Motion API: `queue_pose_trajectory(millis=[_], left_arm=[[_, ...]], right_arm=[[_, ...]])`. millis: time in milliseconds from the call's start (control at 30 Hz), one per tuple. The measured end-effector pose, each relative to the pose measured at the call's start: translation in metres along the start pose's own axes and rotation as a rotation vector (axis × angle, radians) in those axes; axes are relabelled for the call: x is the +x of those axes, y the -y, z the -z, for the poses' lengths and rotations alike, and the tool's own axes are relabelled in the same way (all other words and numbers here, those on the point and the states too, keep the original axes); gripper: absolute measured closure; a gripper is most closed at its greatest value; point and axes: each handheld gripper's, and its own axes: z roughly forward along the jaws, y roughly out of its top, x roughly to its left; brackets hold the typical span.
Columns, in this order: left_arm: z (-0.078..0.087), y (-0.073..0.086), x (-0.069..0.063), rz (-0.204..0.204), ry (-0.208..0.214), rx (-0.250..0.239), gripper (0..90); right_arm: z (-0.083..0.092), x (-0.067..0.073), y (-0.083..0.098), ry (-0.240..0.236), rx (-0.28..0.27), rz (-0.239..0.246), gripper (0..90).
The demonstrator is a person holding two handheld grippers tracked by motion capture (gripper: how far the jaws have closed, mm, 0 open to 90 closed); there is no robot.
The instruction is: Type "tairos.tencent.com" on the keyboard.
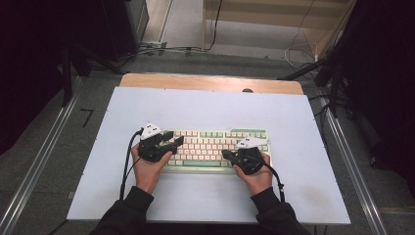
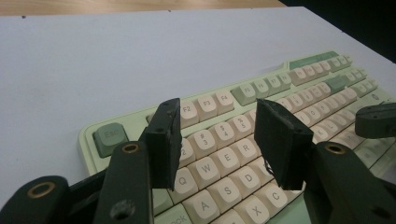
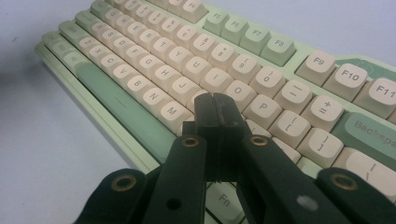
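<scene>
The right gripper [image 3: 215, 105], its fingers pressed together, hovers over the green-and-cream keyboard [image 3: 140, 70] near the K key.

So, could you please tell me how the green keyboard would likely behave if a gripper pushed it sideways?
The keyboard looks like a rigid slab lying flat on the white table, so it would probably slide as one piece and not tip. Its keycaps stand raised, so fingers pushing there might press keys instead.

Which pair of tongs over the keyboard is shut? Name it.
The right tongs, above the keyboard's right end: their jaws are pressed flat together with nothing between them. The left tongs stand apart, keys showing through the gap.
</scene>
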Motion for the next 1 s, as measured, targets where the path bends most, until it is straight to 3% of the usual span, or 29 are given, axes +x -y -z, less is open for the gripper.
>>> queue_pose_trajectory(millis=[1000], left_arm=[[-0.0001,0.0008,-0.0006,0.005,0.005,0.010,49.4]], right_arm=[[-0.0037,-0.0009,0.0047,0.013,0.032,-0.002,87.7]])
